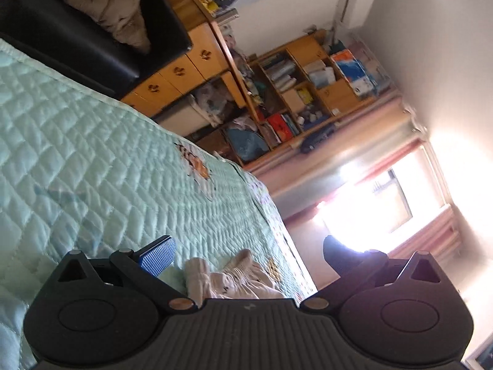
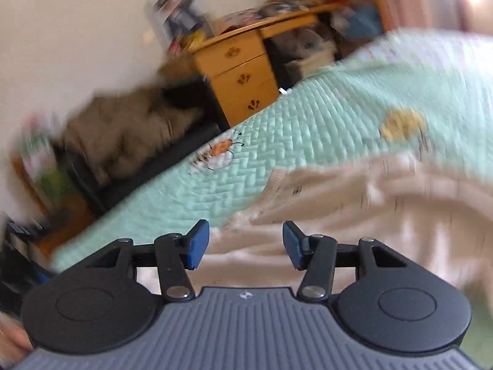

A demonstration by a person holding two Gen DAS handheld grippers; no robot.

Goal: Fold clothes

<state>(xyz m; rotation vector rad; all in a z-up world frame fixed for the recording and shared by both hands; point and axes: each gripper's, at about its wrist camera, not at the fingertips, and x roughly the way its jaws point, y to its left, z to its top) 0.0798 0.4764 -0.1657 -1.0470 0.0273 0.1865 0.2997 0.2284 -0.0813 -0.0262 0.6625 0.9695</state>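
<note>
A green quilted bed (image 1: 92,141) is seen, a cream garment (image 2: 354,203) spread upon it. Both the left gripper (image 1: 246,254) and the right gripper (image 2: 245,245) are held spread and empty above the garment, seemingly between folds, though the view is blurred.

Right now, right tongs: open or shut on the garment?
Open. The right tongs show a clear gap between the blue pads, nothing pinched; the cream garment lies on the quilt beyond them.

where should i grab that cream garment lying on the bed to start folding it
Probably at the ribbed cuff of the cream garment, coming in from above with the right gripper, fingers open. The cuff sticks out from the crumpled pile on the green quilt, giving a free edge to pinch.
</note>
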